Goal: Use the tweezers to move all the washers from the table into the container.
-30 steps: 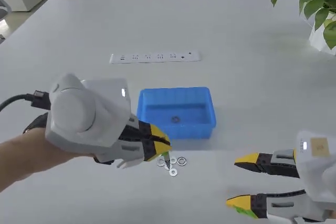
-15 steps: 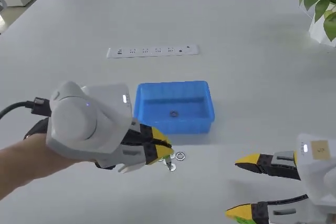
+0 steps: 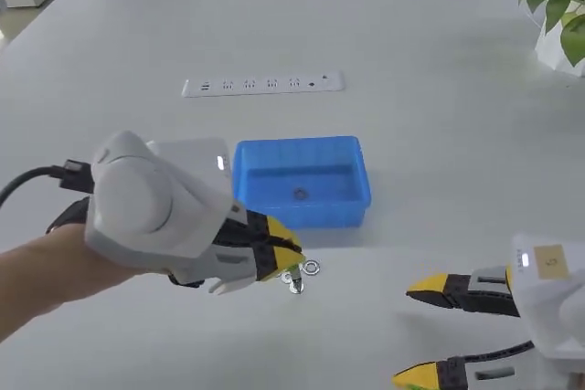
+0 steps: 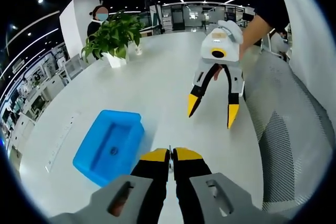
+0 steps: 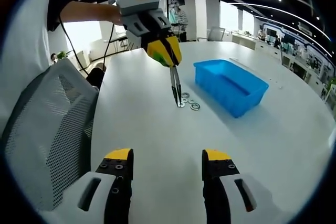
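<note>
White tabletop point(image 3: 439, 134) lies before us; our left gripper point(image 3: 285, 258) clamps tight on the tweezers point(image 5: 176, 85), whose tips meet the washers point(image 3: 306, 273) just beside the blue container point(image 3: 302, 215). Our right gripper point(image 3: 407, 333) stands spread wide, holding nothing.

I'm looking down on a broad, pale grey table point(image 3: 439, 89). A white power strip point(image 3: 263, 85) lies flat across its far side, its long edge facing me. Nearer to me sits a blue rectangular container point(image 3: 302, 213), open at the top and well apart from the strip. Just in front of the container's near wall, a small cluster of metal washers point(image 3: 312, 268) lies on the bare surface. Off to my far right a potted plant point(image 3: 559, 50) stands in a white pot.
</note>
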A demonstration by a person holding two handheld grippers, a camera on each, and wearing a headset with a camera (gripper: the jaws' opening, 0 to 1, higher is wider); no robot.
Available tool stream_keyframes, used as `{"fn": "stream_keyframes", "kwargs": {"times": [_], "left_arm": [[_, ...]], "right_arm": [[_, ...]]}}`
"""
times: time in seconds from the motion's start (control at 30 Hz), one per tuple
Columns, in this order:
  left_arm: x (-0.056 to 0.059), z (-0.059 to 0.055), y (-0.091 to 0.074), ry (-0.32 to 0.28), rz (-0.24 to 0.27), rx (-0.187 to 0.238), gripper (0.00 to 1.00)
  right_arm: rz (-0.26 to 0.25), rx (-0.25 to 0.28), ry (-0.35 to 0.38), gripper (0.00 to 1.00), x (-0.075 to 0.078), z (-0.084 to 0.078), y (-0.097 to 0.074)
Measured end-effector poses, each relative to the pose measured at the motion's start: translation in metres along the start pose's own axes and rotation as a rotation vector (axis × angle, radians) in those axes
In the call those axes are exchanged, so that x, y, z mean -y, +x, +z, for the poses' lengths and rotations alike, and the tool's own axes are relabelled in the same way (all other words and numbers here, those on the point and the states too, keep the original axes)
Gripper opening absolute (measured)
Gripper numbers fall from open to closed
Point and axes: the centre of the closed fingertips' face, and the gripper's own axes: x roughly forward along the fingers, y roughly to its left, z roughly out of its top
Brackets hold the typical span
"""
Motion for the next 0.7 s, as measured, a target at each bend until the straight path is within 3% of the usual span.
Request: {"fn": "stream_keyframes", "kwargs": {"times": [0.3, 0.7], "left_arm": [[0.0, 0.0, 0.0, -0.008, -0.008, 0.003, 0.06], [-0.002, -0.001, -0.001, -0.027, -0.019, 0.003, 0.06]], "right_arm": [[0.012, -0.007, -0.009, 0.53, -0.002, 0.002, 0.003], [0.037, 0.026, -0.049, 0.5, 0.006, 0.029, 0.018]]}}
